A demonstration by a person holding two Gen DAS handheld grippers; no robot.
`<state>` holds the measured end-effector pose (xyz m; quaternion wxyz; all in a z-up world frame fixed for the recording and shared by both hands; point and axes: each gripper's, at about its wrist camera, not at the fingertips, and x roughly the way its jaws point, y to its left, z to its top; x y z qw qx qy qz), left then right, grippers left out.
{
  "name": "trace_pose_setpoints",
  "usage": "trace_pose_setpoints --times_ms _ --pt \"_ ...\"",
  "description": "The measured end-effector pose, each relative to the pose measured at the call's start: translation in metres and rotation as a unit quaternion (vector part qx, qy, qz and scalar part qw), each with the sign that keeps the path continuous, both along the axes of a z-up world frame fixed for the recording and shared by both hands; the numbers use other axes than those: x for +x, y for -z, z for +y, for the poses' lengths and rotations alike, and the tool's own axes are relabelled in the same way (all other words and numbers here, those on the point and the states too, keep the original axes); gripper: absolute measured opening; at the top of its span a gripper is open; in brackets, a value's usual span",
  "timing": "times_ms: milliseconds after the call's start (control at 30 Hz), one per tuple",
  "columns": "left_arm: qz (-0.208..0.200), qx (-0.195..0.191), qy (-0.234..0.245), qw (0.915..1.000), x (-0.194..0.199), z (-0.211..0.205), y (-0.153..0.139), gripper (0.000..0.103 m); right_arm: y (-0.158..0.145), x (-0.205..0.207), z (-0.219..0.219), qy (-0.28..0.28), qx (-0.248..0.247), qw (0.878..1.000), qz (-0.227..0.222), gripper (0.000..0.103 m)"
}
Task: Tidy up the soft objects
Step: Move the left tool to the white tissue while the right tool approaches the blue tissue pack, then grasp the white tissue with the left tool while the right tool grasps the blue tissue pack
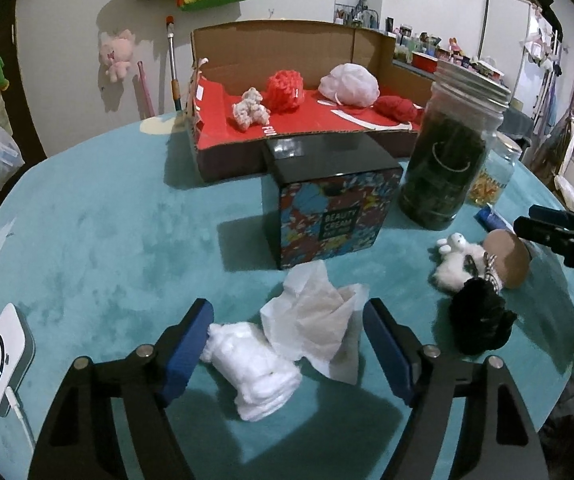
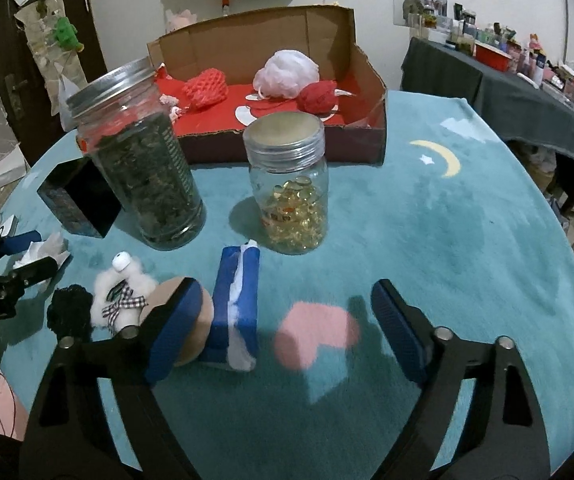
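Note:
My left gripper [image 1: 287, 344] is open and low over the teal table, its jaws on either side of a white cotton wad [image 1: 253, 368] and a crumpled tissue [image 1: 315, 320]. A white plush with a black pompom and brown head [image 1: 475, 276] lies to the right; it also shows in the right wrist view [image 2: 123, 296]. My right gripper [image 2: 287, 336] is open and empty, beside a blue tissue pack [image 2: 237, 304]. The cardboard box [image 1: 287, 44] at the back holds a red mesh ball [image 1: 285, 90], a white mesh puff [image 1: 349, 84], a small fuzzy toy [image 1: 249, 109] and a red yarn piece [image 1: 397, 108].
A patterned beauty-cream box [image 1: 327, 208] stands mid-table. A tall jar of dark leaves [image 2: 139, 160] and a jar of yellow capsules [image 2: 291, 188] stand in front of the box. A white device with a cable [image 1: 1, 360] lies at the left edge.

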<state>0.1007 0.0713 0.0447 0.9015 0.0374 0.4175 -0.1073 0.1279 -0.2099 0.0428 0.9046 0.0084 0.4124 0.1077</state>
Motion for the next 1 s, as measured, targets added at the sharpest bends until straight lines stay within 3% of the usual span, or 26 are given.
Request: trace_pose_setpoints --times_ms 333,767,833,867,900,933,967,1000 --pt "0.011 0.006 0.010 0.9999 0.002 0.001 0.007 0.079 0.008 -0.002 -0.016 -0.002 0.015 0.999 0.034 0.085" --pt "0.008 0.001 0.015 0.9999 0.002 -0.003 0.006 0.079 0.012 0.001 0.006 -0.026 0.006 0.999 0.041 0.086" --pt "0.003 -0.002 0.022 0.9997 0.001 -0.005 0.005 0.066 0.013 0.002 0.010 -0.026 0.000 0.999 0.039 0.086" --pt "0.001 -0.003 0.026 0.9997 0.001 -0.006 0.005 0.046 0.013 0.002 0.012 -0.026 -0.007 0.999 0.036 0.086" --pt "0.000 -0.004 0.028 0.9996 0.001 -0.006 0.004 0.034 0.014 0.001 0.016 -0.028 -0.018 0.999 0.032 0.085" --pt "-0.001 -0.005 0.029 0.9996 0.001 -0.007 0.004 0.029 0.014 0.000 0.018 -0.031 -0.022 0.999 0.029 0.074" --pt "-0.004 -0.013 0.031 0.9994 0.001 -0.006 0.001 0.022 0.014 -0.003 0.021 -0.042 -0.028 0.998 0.023 0.045" --pt "-0.007 -0.018 0.031 0.9993 0.000 -0.006 -0.001 0.019 0.012 -0.005 0.024 -0.050 -0.032 0.998 0.016 0.036"
